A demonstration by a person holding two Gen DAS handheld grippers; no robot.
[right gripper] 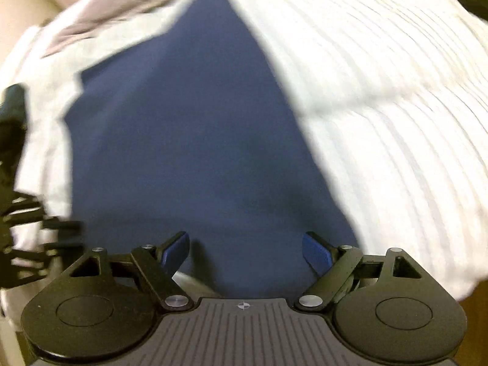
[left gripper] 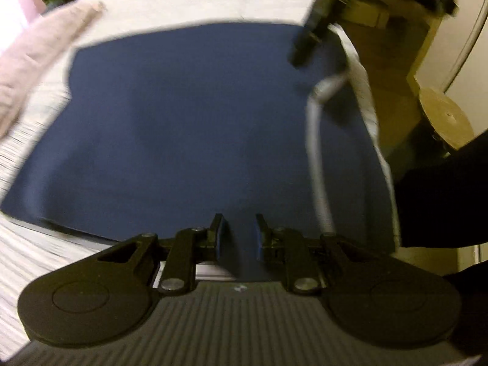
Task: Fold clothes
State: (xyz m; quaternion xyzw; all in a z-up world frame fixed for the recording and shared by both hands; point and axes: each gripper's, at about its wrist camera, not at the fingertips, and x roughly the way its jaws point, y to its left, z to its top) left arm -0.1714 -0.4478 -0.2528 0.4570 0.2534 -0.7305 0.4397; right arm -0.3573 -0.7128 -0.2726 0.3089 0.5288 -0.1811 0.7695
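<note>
On striped bedding, smooth navy garment, grippers parted

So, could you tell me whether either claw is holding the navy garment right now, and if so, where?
Nothing is held. The left claw and right claw both stand open over the navy garment, with no fabric pinched.

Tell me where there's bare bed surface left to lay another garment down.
Bare striped bedding lies right of the navy garment, plus a pale strip beyond its far edge. The left is crowded by the pink garment.
</note>
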